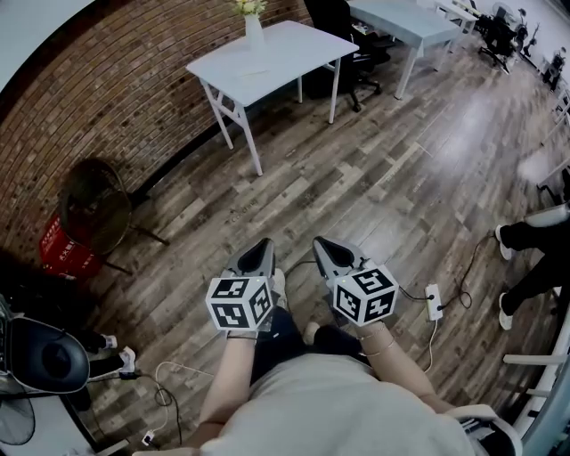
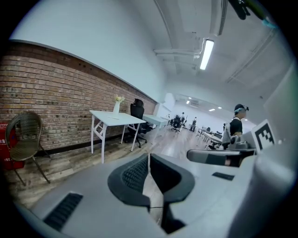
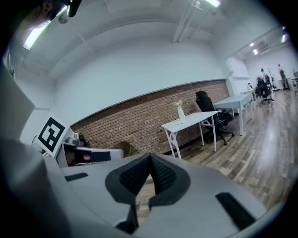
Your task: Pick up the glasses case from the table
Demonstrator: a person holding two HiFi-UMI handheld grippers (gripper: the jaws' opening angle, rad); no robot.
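Observation:
A white table (image 1: 267,53) stands far ahead by the brick wall, with a vase of flowers (image 1: 254,27) on it. A small flat object (image 1: 256,72) lies near the table's front edge; it is too small to identify. My left gripper (image 1: 264,242) and right gripper (image 1: 319,240) are held side by side above the wood floor, well short of the table. In the left gripper view the left gripper (image 2: 148,155) is shut with nothing between its pads. The right gripper (image 3: 150,155) is also shut and empty. The table (image 2: 116,118) (image 3: 191,120) shows beyond both.
A wicker chair (image 1: 93,209) and a red crate (image 1: 64,249) stand at the left wall. A black office chair (image 1: 343,27) sits behind the table. A power strip (image 1: 434,301) with cables lies on the floor, near a person's legs (image 1: 534,240).

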